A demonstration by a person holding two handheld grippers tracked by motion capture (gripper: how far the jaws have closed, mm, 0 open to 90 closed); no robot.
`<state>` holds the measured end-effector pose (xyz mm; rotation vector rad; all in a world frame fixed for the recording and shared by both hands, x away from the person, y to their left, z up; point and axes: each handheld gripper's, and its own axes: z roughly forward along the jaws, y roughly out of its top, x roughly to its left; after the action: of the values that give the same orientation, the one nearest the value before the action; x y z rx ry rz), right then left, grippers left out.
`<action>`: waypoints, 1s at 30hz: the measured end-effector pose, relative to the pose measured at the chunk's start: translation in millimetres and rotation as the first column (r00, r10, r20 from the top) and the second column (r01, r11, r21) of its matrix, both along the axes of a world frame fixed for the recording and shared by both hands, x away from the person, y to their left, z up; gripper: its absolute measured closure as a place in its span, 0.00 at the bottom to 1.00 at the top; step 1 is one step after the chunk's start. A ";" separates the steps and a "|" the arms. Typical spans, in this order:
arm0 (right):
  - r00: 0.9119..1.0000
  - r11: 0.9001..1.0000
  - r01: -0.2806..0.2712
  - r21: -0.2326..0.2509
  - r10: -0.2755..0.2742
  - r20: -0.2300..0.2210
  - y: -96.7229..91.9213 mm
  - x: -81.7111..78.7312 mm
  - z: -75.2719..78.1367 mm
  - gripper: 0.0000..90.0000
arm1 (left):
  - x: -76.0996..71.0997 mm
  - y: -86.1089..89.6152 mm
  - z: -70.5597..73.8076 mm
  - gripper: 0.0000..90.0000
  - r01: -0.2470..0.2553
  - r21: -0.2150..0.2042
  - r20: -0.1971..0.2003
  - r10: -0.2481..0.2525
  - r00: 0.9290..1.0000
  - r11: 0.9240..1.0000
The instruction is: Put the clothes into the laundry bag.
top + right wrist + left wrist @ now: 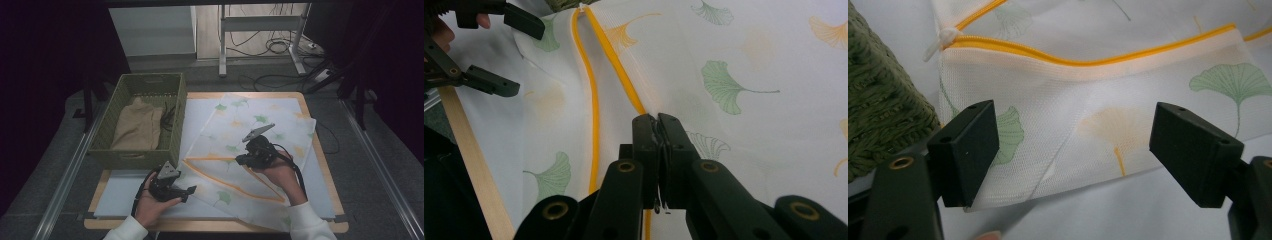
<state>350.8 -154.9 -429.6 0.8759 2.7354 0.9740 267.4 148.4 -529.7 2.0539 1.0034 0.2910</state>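
Note:
A white mesh bag (pixel 260 135) printed with green and orange ginkgo leaves lies flat on the table, its orange zipper (pixel 225 172) open in a long V. My right gripper (pixel 241 160) is shut on the zipper's upper edge (pixel 624 75), where the orange band runs into the closed jaws of that gripper (pixel 657 120). My left gripper (pixel 186 192) stands open at the bag's near left corner. In the left gripper view the corner of the bag (pixel 1148 75) lies just beyond the open gripper (pixel 1073 150), with the zipper's end (pixel 943 39) further off.
A green woven basket (pixel 107 135) holding a beige cloth (pixel 137 127) and a dark cord stands at the table's left, close to my left gripper. The table's wooden edge (pixel 474 165) runs beside the bag. A desk frame and cables lie on the floor beyond.

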 end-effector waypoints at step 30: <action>0.999 0.998 -0.003 0.069 -0.001 0.047 -7.6 -2.2 25.9 0.95 | -1.8 -0.5 2.6 0.22 -0.002 -0.004 0.016 0.002 1.000 1.000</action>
<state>348.6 -162.5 -403.7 0.8513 2.6783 1.0815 265.6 147.9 -527.1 2.0436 0.9953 0.3059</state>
